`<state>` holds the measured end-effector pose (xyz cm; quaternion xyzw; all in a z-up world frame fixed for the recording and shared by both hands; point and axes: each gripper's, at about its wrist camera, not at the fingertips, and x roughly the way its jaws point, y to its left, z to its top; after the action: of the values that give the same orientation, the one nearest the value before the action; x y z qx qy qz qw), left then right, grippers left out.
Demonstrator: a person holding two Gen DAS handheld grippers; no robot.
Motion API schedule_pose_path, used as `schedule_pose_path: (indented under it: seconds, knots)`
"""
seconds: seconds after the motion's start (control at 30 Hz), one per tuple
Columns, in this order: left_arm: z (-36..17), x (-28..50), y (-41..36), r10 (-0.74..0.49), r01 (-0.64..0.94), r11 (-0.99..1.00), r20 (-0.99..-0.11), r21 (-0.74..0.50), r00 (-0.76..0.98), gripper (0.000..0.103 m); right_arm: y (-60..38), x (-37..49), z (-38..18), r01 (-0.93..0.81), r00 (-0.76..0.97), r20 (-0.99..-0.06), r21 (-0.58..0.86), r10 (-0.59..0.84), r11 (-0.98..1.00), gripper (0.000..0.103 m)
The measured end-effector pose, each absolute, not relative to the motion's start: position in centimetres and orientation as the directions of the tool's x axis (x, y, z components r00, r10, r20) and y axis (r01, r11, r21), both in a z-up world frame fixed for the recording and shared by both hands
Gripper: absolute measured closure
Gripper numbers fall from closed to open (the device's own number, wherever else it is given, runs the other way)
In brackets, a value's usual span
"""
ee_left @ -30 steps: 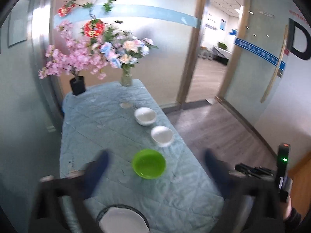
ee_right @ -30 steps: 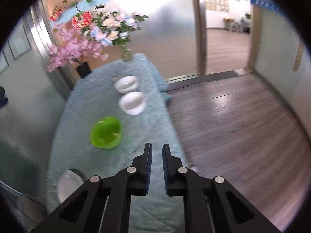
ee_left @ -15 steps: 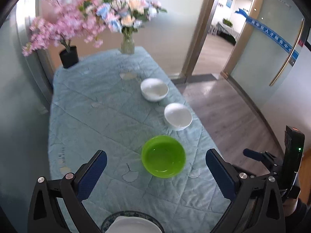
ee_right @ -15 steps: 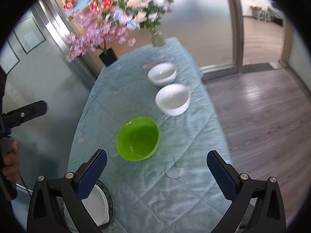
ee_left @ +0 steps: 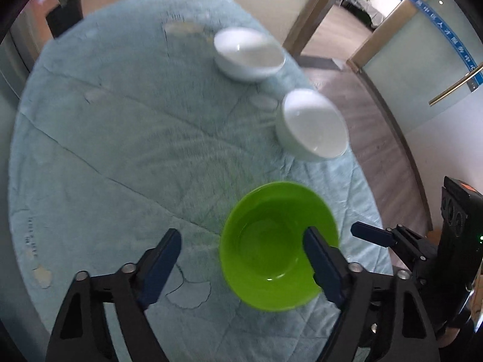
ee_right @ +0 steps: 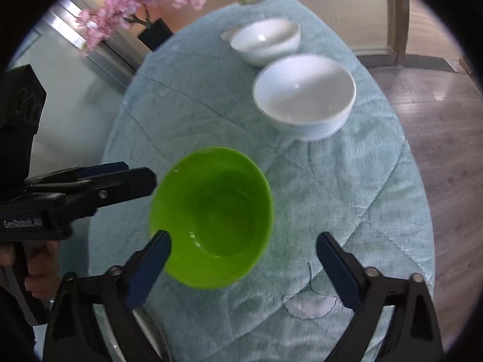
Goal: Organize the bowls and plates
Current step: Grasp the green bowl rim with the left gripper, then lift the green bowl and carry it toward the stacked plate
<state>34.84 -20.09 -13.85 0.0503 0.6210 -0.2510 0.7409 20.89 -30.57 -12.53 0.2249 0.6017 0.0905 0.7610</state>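
Left gripper (ee_left: 241, 247) jaws wide, just been closing, astride green bowl (ee_left: 277, 247) rim; right gripper (ee_right: 241, 247) jaws wide, narrowing, empty.

Both fisheye views look steeply down along their own fingers at the cloth-covered table (ee_left: 105, 138), close above it, with the far end of the table at the top of each frame. The left wrist view has the green bowl (ee_left: 277, 247) at lower right and the right gripper (ee_left: 371, 235) entering at its right edge; the right wrist view has that bowl (ee_right: 211, 217) at centre and the left gripper (ee_right: 120, 181) entering from its left edge. Both share the green bowl, the two white bowls (ee_left: 311, 129) (ee_right: 305, 96) and the far plant pot (ee_left: 65, 15).
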Motion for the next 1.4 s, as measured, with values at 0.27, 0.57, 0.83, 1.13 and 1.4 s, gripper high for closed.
schedule_pose_path:
  seconds: [0.27, 0.57, 0.83, 1.13, 1.4]
  knots:
    - [-17.5, 35.4, -20.8, -0.294, 0.444, 0.857, -0.956, -0.261, 0.006, 0.067, -30.5, 20.6, -15.5, 0.248, 0.181, -0.894, 0.444, 0.409, 0.861, 0.074]
    - [-18.2, 35.1, -21.0, -0.256, 0.449, 0.864, -0.967, -0.227, 0.005, 0.102, -30.6, 20.6, -16.5, 0.321, 0.145, -0.902, 0.432, 0.407, 0.843, 0.093]
    - [-13.4, 33.6, -21.1, -0.275, 0.471, 0.859, -0.957, -0.2, 0.096, 0.102, -31.1, 20.7, -12.7, 0.308, 0.193, -0.914, 0.401, 0.356, 0.863, 0.094]
    - [2.1, 30.7, -20.0, -0.32, 0.47, 0.868, -0.905, -0.162, 0.279, 0.102, -32.5, 19.7, 0.8, 0.234, 0.395, -0.865, 0.422, 0.311, 0.876, 0.095]
    - [17.8, 23.1, -19.0, -0.386, 0.489, 0.861, -0.805, -0.139, 0.451, 0.101, -33.9, 17.1, 15.2, 0.148, 0.59, -0.76, 0.435, 0.274, 0.888, 0.097]
